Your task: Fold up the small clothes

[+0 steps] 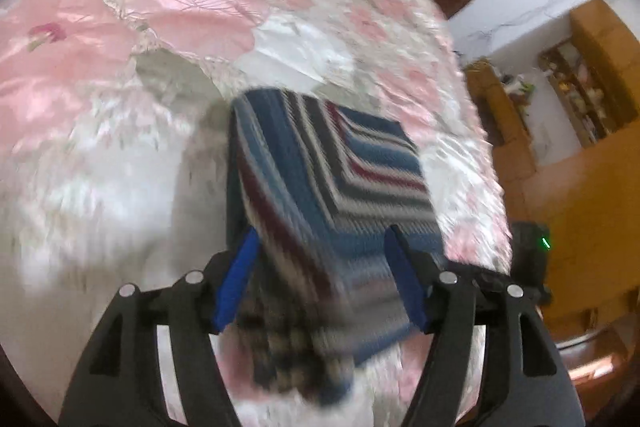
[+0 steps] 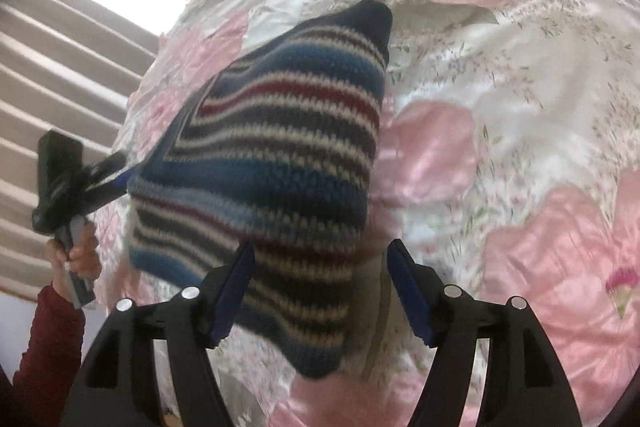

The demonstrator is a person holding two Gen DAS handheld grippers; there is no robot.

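A striped knit garment [image 1: 320,179] in blue, white, grey and dark red lies partly raised over the flowered bedspread [image 1: 120,47]. My left gripper [image 1: 322,267] stands open, jaws wide apart, and the blurred near end of the garment runs between and under its blue pads [image 1: 236,279]. In the right wrist view the same garment [image 2: 280,155] fills the middle, one corner pointing up and away. My right gripper [image 2: 320,279] is open too, its fingers on either side of the garment's lower edge. The left gripper [image 2: 116,179] touches the garment's left corner, held by a hand [image 2: 78,255] in a dark red sleeve.
The pink and white satin bedspread [image 2: 500,147] covers everything around the garment. The bed edge runs along the right in the left wrist view, with wooden furniture [image 1: 592,187] and a white wall beyond. Beige curtains [image 2: 60,67] and a bright window are at the left.
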